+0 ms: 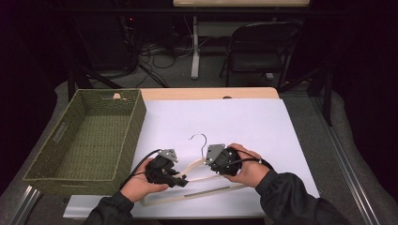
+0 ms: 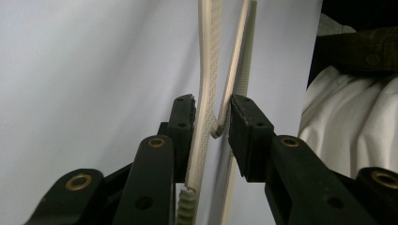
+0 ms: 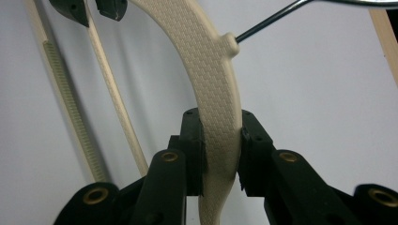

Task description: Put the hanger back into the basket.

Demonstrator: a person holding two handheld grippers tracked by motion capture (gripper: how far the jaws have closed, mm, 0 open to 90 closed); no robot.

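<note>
Nearest the person, the left gripper (image 1: 180, 180) has its jaws around the cream hanger (image 1: 197, 169), one pad on the arm and the other touching the thin strut. The right gripper (image 1: 211, 164) is clamped on the arm near the wire hook (image 1: 201, 140), probably to lift the hanger level off the white sheet (image 1: 244, 122). Beyond, at the left, a green basket (image 1: 133, 126) stands open, likely its destination.

Two black grippers: left gripper (image 1: 180, 179), right gripper (image 1: 210, 163). Grey three-cornered plate (image 1: 168, 154) atop each, black cable (image 1: 141, 161) trailing behind. Brass-ringed pivots (image 2: 155, 142) and small screw holes along the black jaws. Dark sleeves (image 1: 291, 194) behind both.
</note>
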